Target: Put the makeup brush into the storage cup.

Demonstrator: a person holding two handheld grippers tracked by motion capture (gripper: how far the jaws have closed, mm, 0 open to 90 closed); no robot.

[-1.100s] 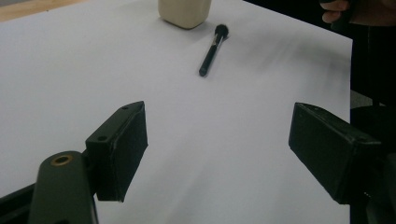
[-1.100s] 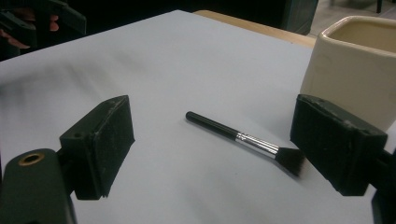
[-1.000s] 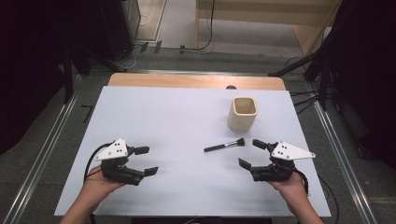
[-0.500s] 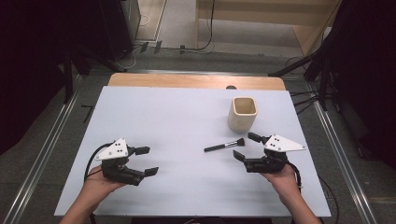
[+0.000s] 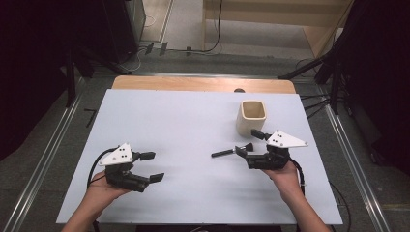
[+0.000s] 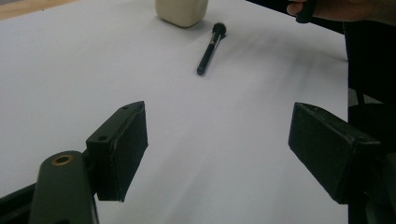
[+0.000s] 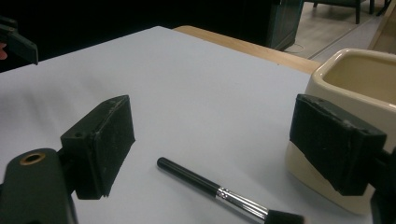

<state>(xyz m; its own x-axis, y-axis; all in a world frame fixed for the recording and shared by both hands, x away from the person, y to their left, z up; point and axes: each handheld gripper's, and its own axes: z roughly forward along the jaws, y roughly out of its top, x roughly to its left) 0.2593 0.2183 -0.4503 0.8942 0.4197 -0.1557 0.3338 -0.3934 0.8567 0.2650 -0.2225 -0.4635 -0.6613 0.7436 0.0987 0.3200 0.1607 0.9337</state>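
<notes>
Black and slim, the makeup brush [image 5: 231, 152] lies flat on the pale blue-white table [image 5: 193, 121], its handle pointing toward the person's left and its bristle end toward the right gripper [image 5: 249, 145]. In the right gripper view the brush [image 7: 224, 193] rests on the table between that gripper's two black jaws, which stand wide apart with nothing in them; the metal ferrule and the dark bristles sit near the bottom edge. The cream cup [image 5: 252, 116] stands upright just beyond the brush, near the table's far right, and in the right gripper view its wall [image 7: 345, 88] sits behind the right-hand jaw. The left gripper [image 5: 152, 166] is held low over the near left part of the table, well apart from the brush, its jaws spread wide and empty. From the left gripper view the brush [image 6: 211, 48] lies far off, with the cup [image 6: 182, 11] just behind its bristle end
</notes>
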